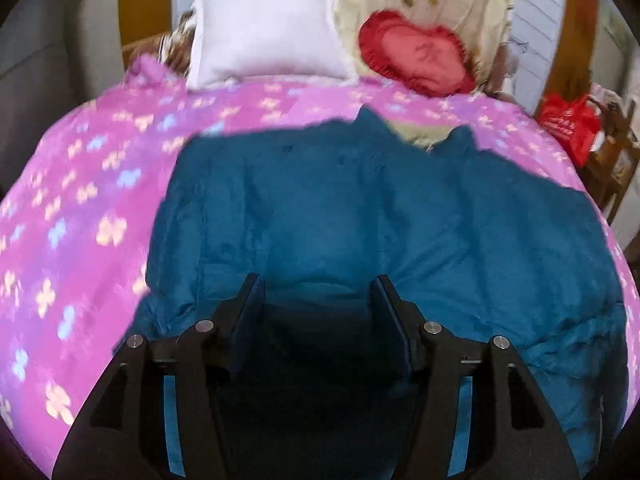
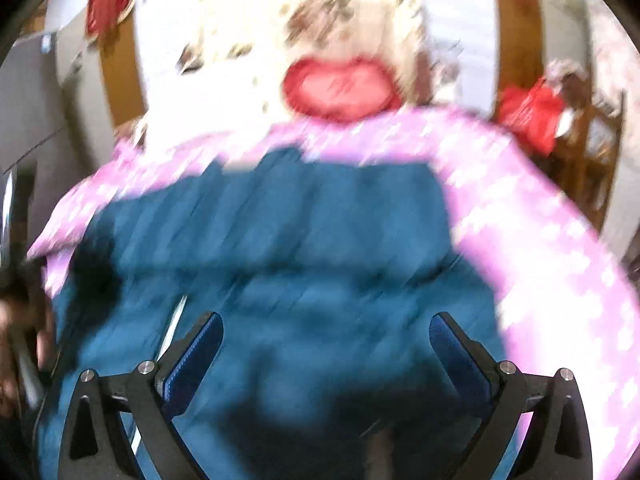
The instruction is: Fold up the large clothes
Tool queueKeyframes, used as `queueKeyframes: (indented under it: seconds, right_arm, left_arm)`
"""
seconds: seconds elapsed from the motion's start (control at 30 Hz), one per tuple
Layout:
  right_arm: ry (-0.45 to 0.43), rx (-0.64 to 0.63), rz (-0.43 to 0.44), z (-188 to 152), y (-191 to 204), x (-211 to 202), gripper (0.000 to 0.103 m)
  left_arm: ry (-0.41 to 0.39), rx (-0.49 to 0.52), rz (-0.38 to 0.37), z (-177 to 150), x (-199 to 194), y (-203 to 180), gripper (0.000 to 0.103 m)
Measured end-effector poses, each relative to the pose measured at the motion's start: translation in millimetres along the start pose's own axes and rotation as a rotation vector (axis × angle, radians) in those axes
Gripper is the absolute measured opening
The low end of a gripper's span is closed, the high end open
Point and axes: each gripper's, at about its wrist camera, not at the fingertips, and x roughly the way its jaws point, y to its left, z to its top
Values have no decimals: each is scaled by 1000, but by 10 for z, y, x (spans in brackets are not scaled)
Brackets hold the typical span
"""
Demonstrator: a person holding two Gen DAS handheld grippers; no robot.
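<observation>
Both grippers, left and right, hung released over the blue coat, spread on the bed for folding.

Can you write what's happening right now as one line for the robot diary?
step: fold | coat: flat on quilt | left hand-held gripper: open, above coat | right hand-held gripper: open, above coat | view: right blurred

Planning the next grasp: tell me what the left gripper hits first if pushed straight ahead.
Probably the blue garment: the open left gripper points right at it, nothing between, though depth is unclear.
</observation>
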Motion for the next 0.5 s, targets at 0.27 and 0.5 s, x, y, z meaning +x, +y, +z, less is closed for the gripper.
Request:
queueKeyframes:
  seconds: [0.27, 0.5]
  right_arm:
    - [165, -52, 167, 708, -94, 959, 102]
    - [398, -32, 199, 6, -379, 1346, 103]
  left_arm:
    - [22, 12, 2, -25, 46, 4, 58]
    - [84, 84, 89, -142, 67, -129, 60]
